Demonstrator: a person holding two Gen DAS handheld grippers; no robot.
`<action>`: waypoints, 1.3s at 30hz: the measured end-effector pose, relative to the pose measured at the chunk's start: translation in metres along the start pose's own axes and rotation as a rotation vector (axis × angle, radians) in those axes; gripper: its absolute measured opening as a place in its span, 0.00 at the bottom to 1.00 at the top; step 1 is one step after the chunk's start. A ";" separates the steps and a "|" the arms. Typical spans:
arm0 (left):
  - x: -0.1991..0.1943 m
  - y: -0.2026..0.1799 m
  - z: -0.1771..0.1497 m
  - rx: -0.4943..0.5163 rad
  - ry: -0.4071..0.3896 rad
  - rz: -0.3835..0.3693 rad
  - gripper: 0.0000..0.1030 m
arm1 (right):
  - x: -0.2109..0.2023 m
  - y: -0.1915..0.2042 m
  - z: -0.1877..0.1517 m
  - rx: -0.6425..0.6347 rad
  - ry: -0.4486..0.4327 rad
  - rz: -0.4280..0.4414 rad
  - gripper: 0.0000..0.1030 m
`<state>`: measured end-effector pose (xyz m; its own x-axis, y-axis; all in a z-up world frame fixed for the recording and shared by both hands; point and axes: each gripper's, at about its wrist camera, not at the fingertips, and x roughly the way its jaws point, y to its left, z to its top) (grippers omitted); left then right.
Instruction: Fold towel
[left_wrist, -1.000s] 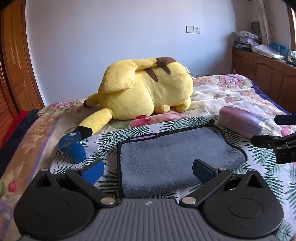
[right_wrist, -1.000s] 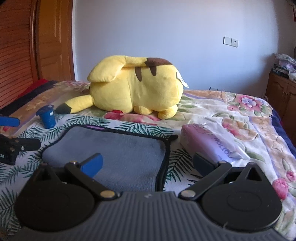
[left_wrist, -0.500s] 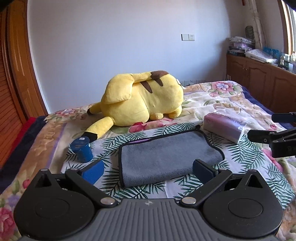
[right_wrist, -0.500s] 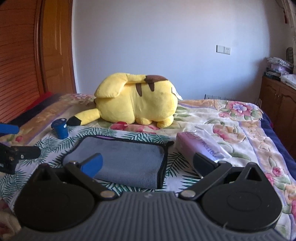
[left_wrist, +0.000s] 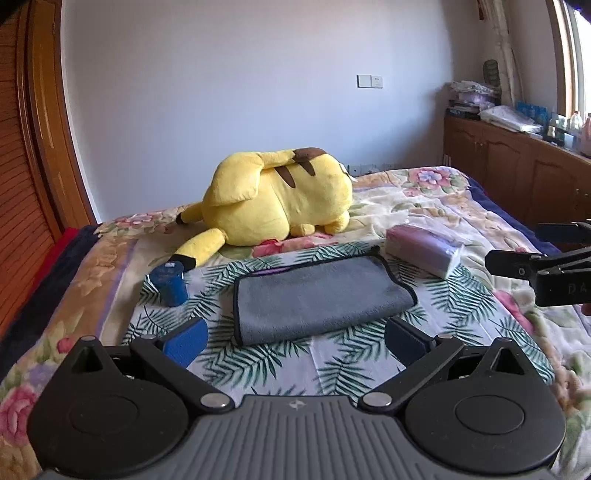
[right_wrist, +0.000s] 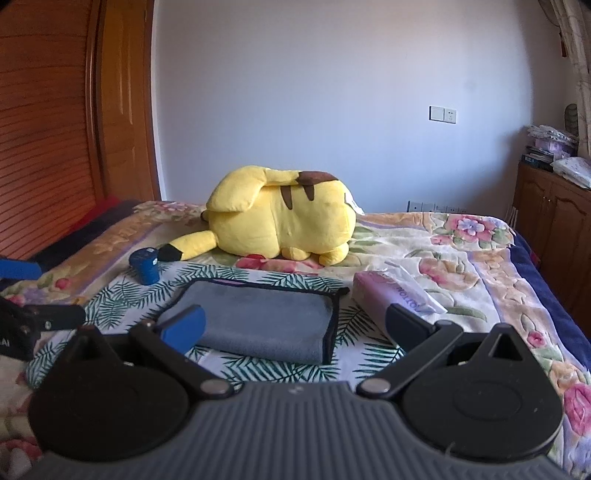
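My left tool (left_wrist: 293, 338) hangs with its fingers spread wide and nothing between them, above the near edge of the bed (left_wrist: 461, 206). Going left to right from there, I see a small blue cylinder (left_wrist: 170, 283) standing upright on the leaf-print cover, then the grey towel (left_wrist: 317, 295) lying folded and flat in the middle of the bed, clear of both tools, then a purple tissue pack (left_wrist: 424, 249) just beside the towel's right end. Behind them lies a yellow plush toy (left_wrist: 277, 210). My right tool (right_wrist: 295, 325) is likewise spread wide and empty, held over the near edge of the bed on the towel's right.
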<state>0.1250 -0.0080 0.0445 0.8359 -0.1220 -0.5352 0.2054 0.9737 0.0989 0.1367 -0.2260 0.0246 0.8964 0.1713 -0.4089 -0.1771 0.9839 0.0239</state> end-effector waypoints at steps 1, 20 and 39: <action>-0.003 -0.001 -0.002 -0.001 -0.002 0.000 1.00 | -0.003 0.001 -0.001 0.004 0.000 0.000 1.00; -0.033 -0.013 -0.057 -0.044 0.026 -0.007 1.00 | -0.051 0.011 -0.041 0.012 0.037 -0.016 1.00; -0.039 -0.022 -0.112 -0.074 0.053 0.020 1.00 | -0.066 0.028 -0.088 0.032 0.092 0.000 1.00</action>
<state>0.0311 -0.0027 -0.0309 0.8111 -0.0939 -0.5773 0.1488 0.9877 0.0485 0.0371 -0.2145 -0.0284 0.8549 0.1671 -0.4912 -0.1625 0.9853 0.0523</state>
